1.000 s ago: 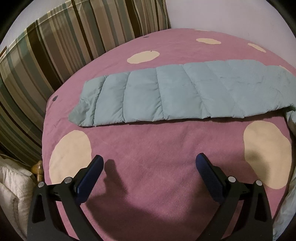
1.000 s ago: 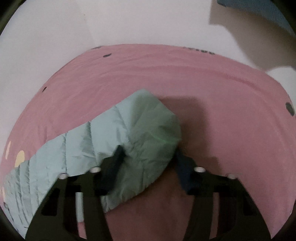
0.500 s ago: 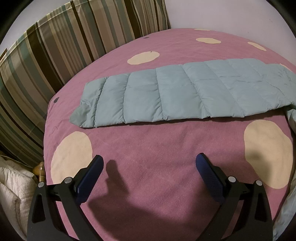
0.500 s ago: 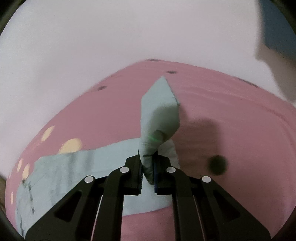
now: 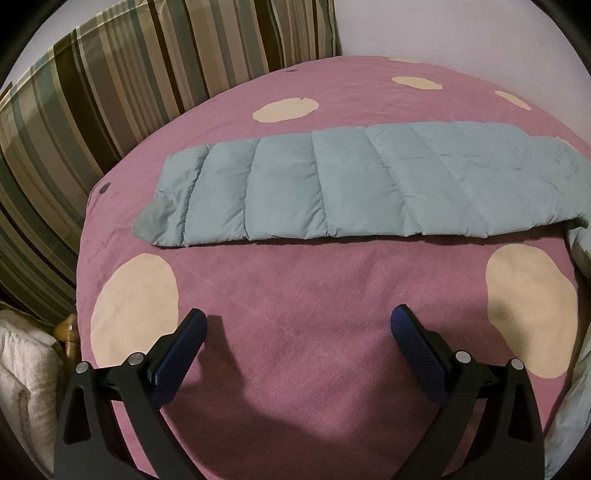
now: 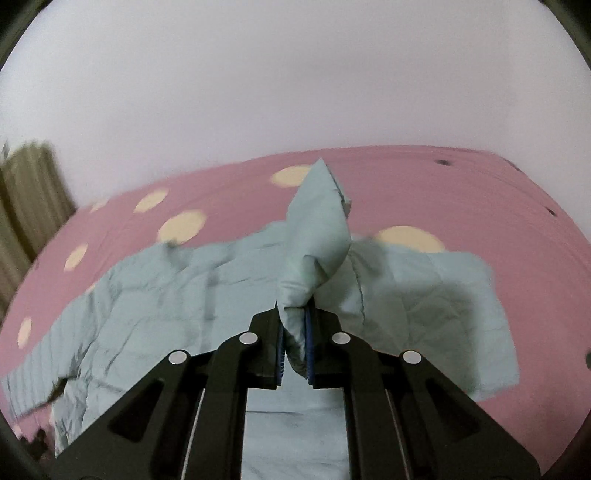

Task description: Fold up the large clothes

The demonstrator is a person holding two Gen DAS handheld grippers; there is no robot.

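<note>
**A:** What is nearest in the left wrist view?

**B:** The left gripper [image 5: 297, 328], spread wide with nothing between its blue pads. It hovers over a pink bedspread [image 5: 295, 295] with cream spots.

**A:** And beyond it?

**B:** A pale blue quilted jacket [image 5: 332, 184]. One long padded part lies flat across the bedspread, well beyond the left gripper, running from left to the right edge. Beyond the jacket, at the far left, hangs a striped curtain [image 5: 92, 92]; a pale wall [image 5: 443, 29] stands beyond the bedspread.

**A:** What about the right wrist view?

**B:** The right gripper [image 6: 294, 332] is clamped narrow on a fold of the jacket [image 6: 314, 240]. Its jaws have just been closing, and the cloth sits pinched between them. The gripped fold rises to a point above the jaws.

**A:** Where is the rest of the jacket there?

**B:** It spreads out rumpled on the bedspread [image 6: 443, 192] beneath and beyond the right gripper, left and right. The picture is blurred at the left. Beyond the jacket are more cream spots, then the wall [image 6: 295, 74].
</note>
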